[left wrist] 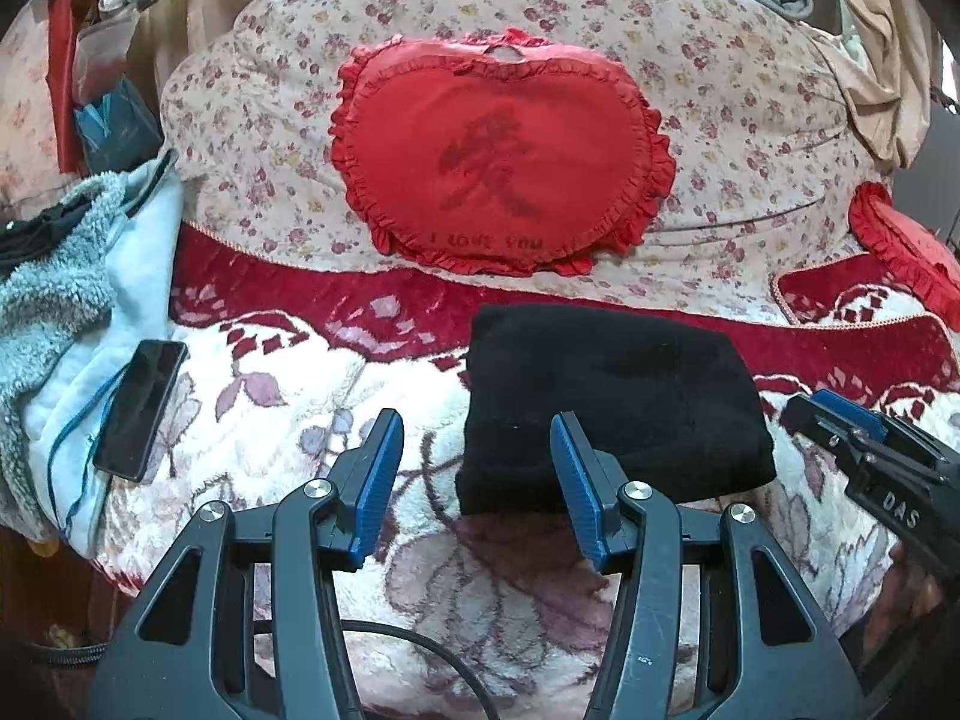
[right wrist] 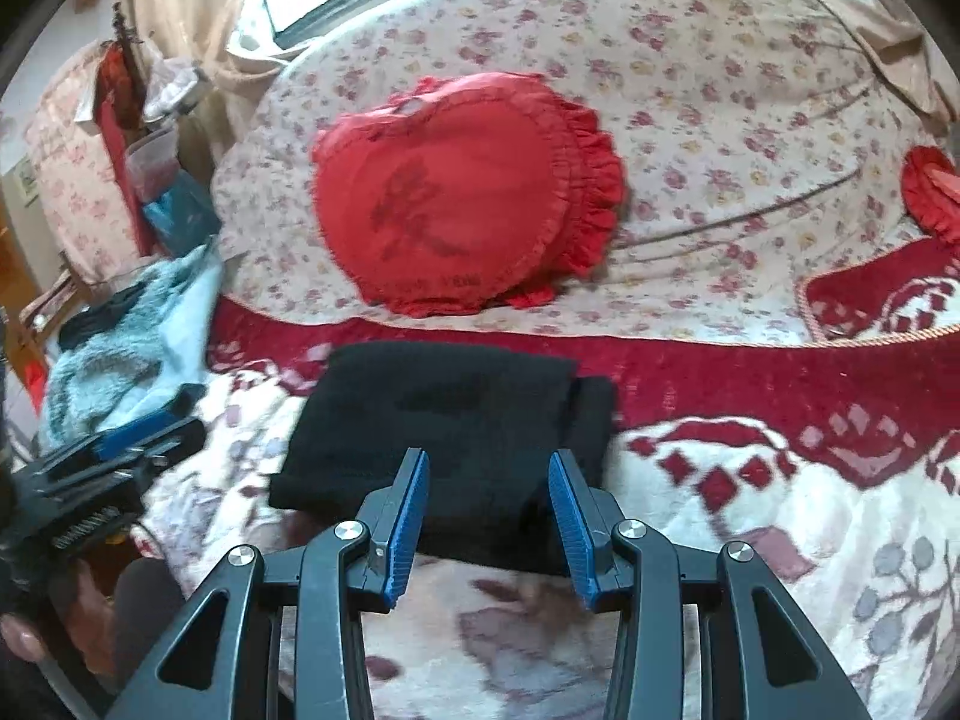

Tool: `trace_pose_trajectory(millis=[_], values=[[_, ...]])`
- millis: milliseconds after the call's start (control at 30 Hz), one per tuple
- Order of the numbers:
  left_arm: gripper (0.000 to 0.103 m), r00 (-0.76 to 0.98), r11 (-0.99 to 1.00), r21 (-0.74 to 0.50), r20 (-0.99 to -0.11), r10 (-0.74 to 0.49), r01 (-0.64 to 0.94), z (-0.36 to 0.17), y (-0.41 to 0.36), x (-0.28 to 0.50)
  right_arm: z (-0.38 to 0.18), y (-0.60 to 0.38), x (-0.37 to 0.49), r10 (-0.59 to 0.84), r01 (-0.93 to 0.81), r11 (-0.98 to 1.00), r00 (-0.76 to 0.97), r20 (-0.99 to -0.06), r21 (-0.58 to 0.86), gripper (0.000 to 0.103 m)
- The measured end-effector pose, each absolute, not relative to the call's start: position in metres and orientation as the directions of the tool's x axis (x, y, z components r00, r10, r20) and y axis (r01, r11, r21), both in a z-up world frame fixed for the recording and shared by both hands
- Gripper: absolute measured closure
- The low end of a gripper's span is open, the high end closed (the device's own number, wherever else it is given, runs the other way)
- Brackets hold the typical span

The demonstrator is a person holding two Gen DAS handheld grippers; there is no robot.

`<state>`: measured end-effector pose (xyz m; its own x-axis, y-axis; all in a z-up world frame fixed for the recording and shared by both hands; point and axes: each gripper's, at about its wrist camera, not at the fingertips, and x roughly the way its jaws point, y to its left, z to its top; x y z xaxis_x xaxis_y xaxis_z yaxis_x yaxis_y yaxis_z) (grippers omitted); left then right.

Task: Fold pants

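Left tool [left wrist: 477, 468] released, jaws spread, holding nothing; right tool [right wrist: 489, 498] likewise released. Black pants [left wrist: 606, 408] lie folded on the bed blanket [left wrist: 288, 420], just beyond both tools. Red heart pillow [left wrist: 498, 162] behind; phone [left wrist: 141, 408] at left.

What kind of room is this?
Most likely a home bedroom: a bed with a plush floral blanket, a red heart-shaped pillow, and folded black pants lying on it.

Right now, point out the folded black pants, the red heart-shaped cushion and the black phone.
folded black pants [left wrist: 612, 396], left wrist view, top face.
red heart-shaped cushion [left wrist: 498, 162], left wrist view, centre.
black phone [left wrist: 141, 408], left wrist view, screen.
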<state>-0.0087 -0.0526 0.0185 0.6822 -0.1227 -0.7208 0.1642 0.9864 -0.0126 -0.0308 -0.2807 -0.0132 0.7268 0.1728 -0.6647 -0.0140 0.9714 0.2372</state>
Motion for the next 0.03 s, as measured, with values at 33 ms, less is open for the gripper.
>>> trace_pose_trajectory(millis=[33], values=[[0.052, 0.676, 0.987, -0.014, -0.728, -0.119, 0.159, 0.0166, -0.051, -0.0059, -0.0162, -0.2868, -0.0278, 0.155, 0.001, 0.974, 0.727, -0.669, 0.226, 0.063]])
